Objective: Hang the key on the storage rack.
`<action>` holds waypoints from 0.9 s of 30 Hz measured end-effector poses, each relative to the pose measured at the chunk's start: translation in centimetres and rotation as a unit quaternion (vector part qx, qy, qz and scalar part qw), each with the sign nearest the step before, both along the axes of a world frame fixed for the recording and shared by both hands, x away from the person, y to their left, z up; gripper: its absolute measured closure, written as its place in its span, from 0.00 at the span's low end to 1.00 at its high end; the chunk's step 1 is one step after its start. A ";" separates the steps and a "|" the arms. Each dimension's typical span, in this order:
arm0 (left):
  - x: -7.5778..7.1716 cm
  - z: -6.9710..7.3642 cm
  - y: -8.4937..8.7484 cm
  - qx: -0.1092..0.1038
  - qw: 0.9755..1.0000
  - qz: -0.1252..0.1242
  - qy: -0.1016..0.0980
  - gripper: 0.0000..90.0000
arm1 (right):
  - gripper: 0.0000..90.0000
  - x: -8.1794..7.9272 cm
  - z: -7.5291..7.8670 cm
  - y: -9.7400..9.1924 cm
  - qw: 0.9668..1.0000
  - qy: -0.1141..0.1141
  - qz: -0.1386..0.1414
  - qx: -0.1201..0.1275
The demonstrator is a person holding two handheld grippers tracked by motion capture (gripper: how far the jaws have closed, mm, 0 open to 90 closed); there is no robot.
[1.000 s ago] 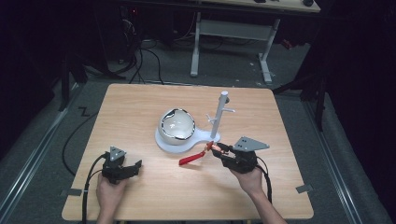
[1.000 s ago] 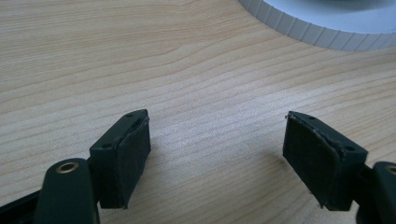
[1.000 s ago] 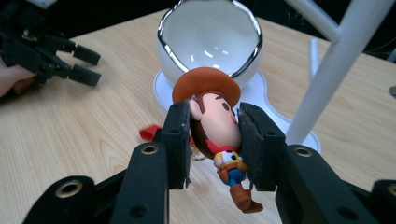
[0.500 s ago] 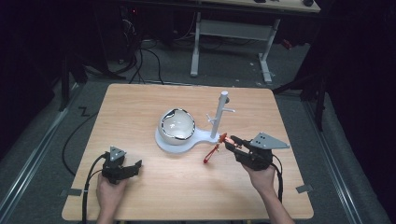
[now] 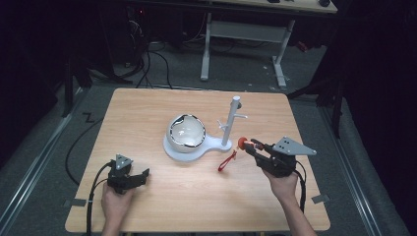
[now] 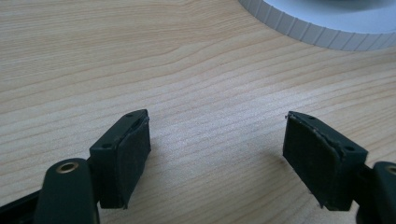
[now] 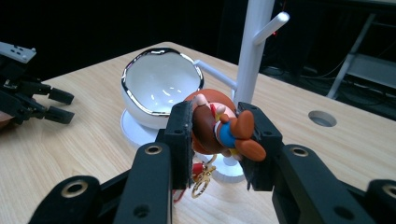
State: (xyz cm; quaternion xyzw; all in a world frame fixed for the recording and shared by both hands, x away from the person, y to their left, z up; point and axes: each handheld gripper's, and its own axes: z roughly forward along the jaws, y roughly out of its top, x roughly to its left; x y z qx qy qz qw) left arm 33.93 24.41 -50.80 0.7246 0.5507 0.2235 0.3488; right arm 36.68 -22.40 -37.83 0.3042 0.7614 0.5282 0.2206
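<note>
Now — right tool (image 5: 247, 144) clenches keychain (image 7: 219, 126) beside stand (image 5: 230, 123) | left tool (image 5: 139, 175) released — table (image 5: 147, 113) edge near.

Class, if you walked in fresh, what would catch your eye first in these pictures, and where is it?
First, the little red-brown toy keychain clamped in the right gripper, lifted beside the white peg stand with its red strap dangling. Next, the shiny white egg-shaped bowl at mid-table. The left gripper rests open at the near left.
</note>
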 end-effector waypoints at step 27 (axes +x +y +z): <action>0.0 0.0 0.0 0.000 1.000 0.000 0.000 0.26 | 0.75 1.1 3.8 -1.7 0.999 -0.034 -0.019 0.027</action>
